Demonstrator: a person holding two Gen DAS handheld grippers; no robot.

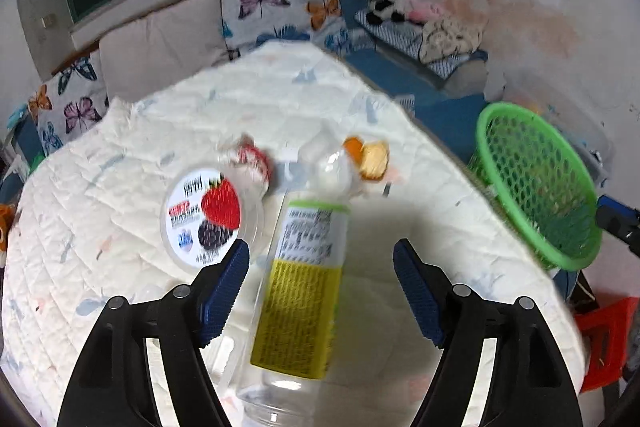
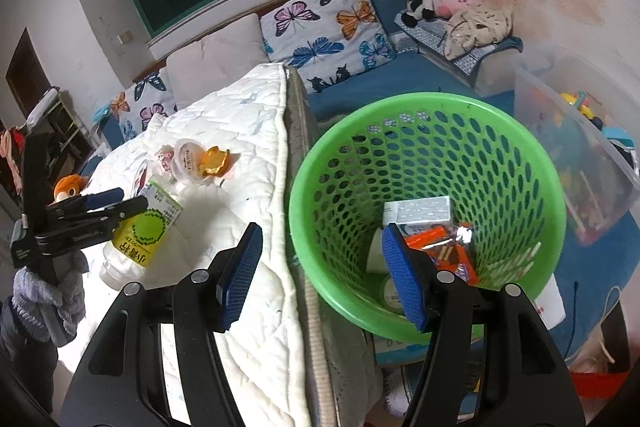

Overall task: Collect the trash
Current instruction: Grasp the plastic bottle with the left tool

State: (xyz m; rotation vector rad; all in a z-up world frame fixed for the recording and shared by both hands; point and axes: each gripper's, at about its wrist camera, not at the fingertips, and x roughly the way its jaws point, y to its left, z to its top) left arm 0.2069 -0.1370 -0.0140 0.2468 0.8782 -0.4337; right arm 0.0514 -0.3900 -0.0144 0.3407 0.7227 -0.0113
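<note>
Binned: carton and wrappers in green basket (image 2: 424, 131) | Left: plastic bottle (image 1: 300, 291), fruit cup (image 1: 212, 215), foil wrapper (image 1: 372, 157) on quilt, 12 o'clock of left gripper (image 1: 320, 295) | left gripper spread around bottle, not pinching | right gripper (image 2: 320, 275) spread, empty

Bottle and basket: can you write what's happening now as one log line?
left gripper: open around bottle | right gripper: open, empty | basket: holds trash | table: cup, wrappers

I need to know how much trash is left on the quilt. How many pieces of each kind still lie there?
Plastic bottle: 1
Fruit-label round lid: 1
Small clear cup: 1
Red-and-white wrapper: 1
Orange-gold wrapper: 1
Total: 5
</note>
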